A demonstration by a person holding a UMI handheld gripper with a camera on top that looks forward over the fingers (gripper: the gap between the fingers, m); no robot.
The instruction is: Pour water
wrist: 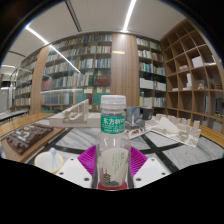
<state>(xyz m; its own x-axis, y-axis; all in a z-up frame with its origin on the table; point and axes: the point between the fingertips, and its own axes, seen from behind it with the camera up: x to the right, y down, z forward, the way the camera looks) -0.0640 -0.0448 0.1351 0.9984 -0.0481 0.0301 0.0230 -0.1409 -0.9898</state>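
A clear plastic water bottle (113,140) with a white cap and a green label stands upright between my gripper's (112,163) two fingers. The magenta pads (89,158) press on its lower body from both sides, so the gripper is shut on it. The bottle seems lifted above the table. A white bowl-like container (50,161) sits on the table to the left of the fingers.
A long table (175,150) with white models and papers runs ahead. A dark tray (25,142) lies at the left. Bookshelves (90,70) fill the far wall and wooden shelving (195,75) stands on the right.
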